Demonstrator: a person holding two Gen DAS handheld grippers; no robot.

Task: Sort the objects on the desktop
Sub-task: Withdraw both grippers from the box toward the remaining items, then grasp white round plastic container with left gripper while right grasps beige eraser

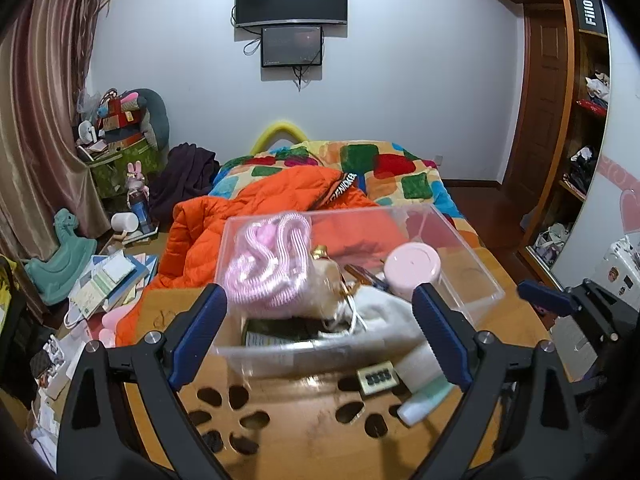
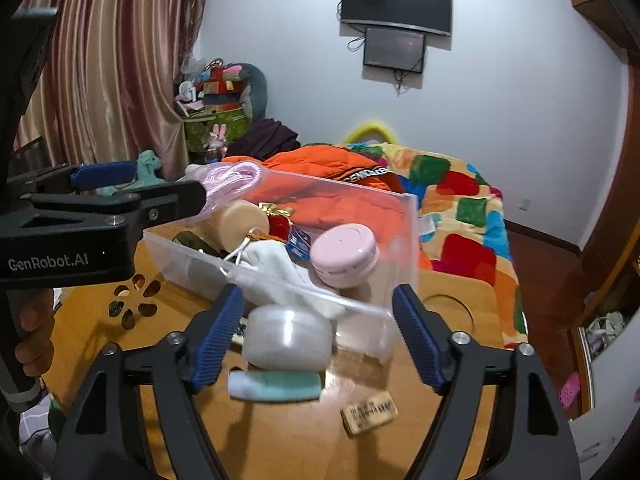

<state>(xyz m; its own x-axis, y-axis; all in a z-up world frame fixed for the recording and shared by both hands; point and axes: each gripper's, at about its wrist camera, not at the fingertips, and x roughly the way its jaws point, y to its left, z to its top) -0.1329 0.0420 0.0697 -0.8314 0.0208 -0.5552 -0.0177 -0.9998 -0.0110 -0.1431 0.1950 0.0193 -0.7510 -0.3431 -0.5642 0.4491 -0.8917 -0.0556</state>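
Observation:
A clear plastic box (image 1: 472, 264) (image 2: 404, 232) stands on a wooden lap table (image 1: 304, 432) (image 2: 280, 432). In it lie a pink coiled cable (image 1: 268, 268) (image 2: 236, 176), a pink round jar (image 1: 412, 268) (image 2: 346, 256) and a white cloth pouch (image 1: 384, 312) (image 2: 272, 268). On the table in front lie a white tube with a mint cap (image 1: 424, 388) (image 2: 276, 386), a white round jar (image 2: 288, 338) and a small gold tag (image 1: 378, 378) (image 2: 370, 414). My left gripper (image 1: 320, 336) is open, its jaws spanning the box's near wall. My right gripper (image 2: 316, 332) is open around the white jar, not touching it.
Behind the table is a bed with an orange jacket (image 1: 260, 216) and a colourful blanket (image 1: 380, 168). Books and toys litter the floor at left (image 1: 108, 280). A wooden wardrobe (image 1: 560, 120) stands at right. The table has cut-out holes (image 1: 232, 416) and a round cup recess (image 2: 448, 312).

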